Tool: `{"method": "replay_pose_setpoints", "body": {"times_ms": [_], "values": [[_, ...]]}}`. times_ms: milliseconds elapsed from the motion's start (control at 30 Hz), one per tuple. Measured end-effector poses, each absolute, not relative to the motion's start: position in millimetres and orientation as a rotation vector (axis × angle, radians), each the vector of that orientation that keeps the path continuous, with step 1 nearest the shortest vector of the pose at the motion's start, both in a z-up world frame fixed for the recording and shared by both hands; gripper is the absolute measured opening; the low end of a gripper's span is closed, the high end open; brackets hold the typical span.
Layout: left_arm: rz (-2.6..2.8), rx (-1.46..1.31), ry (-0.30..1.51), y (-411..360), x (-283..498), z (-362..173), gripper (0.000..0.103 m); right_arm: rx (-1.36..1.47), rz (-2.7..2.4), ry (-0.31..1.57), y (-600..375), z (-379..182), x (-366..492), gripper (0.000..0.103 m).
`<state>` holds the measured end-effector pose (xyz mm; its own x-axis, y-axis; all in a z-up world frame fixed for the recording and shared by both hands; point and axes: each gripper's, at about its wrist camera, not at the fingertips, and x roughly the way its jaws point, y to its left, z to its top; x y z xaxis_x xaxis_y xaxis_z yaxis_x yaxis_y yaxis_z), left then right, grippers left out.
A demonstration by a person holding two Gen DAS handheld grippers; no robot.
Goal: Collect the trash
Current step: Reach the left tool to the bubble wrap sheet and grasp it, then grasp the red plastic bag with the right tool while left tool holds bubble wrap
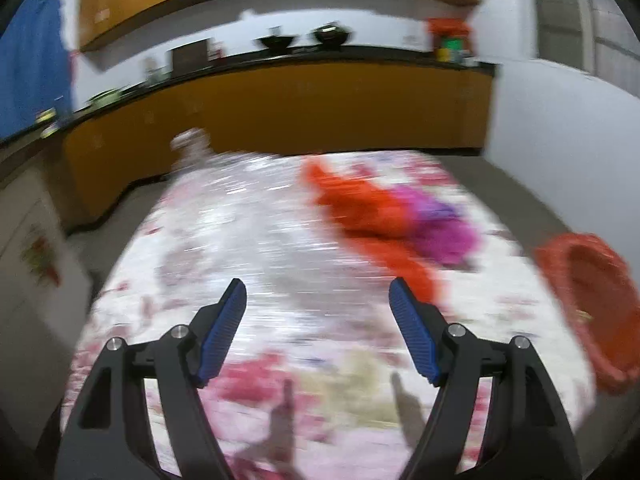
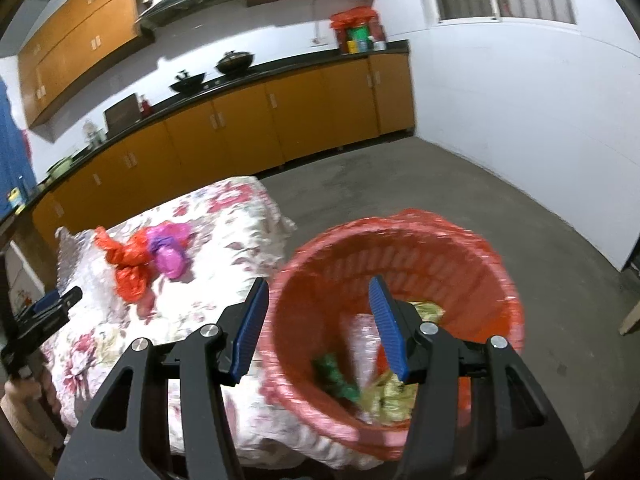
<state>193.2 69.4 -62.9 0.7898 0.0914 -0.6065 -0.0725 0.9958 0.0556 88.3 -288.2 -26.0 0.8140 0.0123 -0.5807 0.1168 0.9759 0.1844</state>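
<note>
A crumpled orange plastic bag [image 1: 360,208] [image 2: 128,260] and a purple plastic bag [image 1: 440,228] [image 2: 172,252] lie together on the flowered tablecloth [image 1: 260,240] [image 2: 224,240]. My left gripper [image 1: 318,288] is open and empty above the cloth, short of the bags; this view is blurred. It also shows at the left edge of the right wrist view [image 2: 60,300]. My right gripper [image 2: 318,284] is open and empty over the near rim of a red basket [image 2: 492,264] [image 1: 592,304] that holds green, yellow and white wrappers [image 2: 360,384].
The basket stands beside the table's right edge on a grey concrete floor [image 2: 500,200]. Orange kitchen cabinets [image 2: 240,128] with a black counter run along the back wall. A white wall [image 2: 520,100] is on the right.
</note>
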Motion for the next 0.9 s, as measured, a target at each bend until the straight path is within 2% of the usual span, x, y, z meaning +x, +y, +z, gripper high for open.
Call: {"method": "replay_pose_setpoints", "body": {"times_ms": [200, 567, 633, 800, 900], "values": [[0.182, -0.015, 0.74, 119, 228, -88, 0.072, 0.191, 0.029, 0.636, -247, -27, 107, 0.053], [0.137, 0.005, 0.858, 129, 267, -120, 0.073, 0.163, 0.125, 0.65, -200, -28, 135, 0.053], [0.126, -0.015, 0.887, 132, 272, -124, 0.069, 0.16, 0.135, 0.654, -195, -30, 138, 0.053], [0.132, -0.044, 0.889, 140, 273, -126, 0.031, 0.178, 0.147, 0.665, -191, -34, 143, 0.053], [0.131, -0.051, 0.887, 143, 273, -127, 0.02, 0.195, 0.154, 0.667, -189, -34, 145, 0.053]]}}
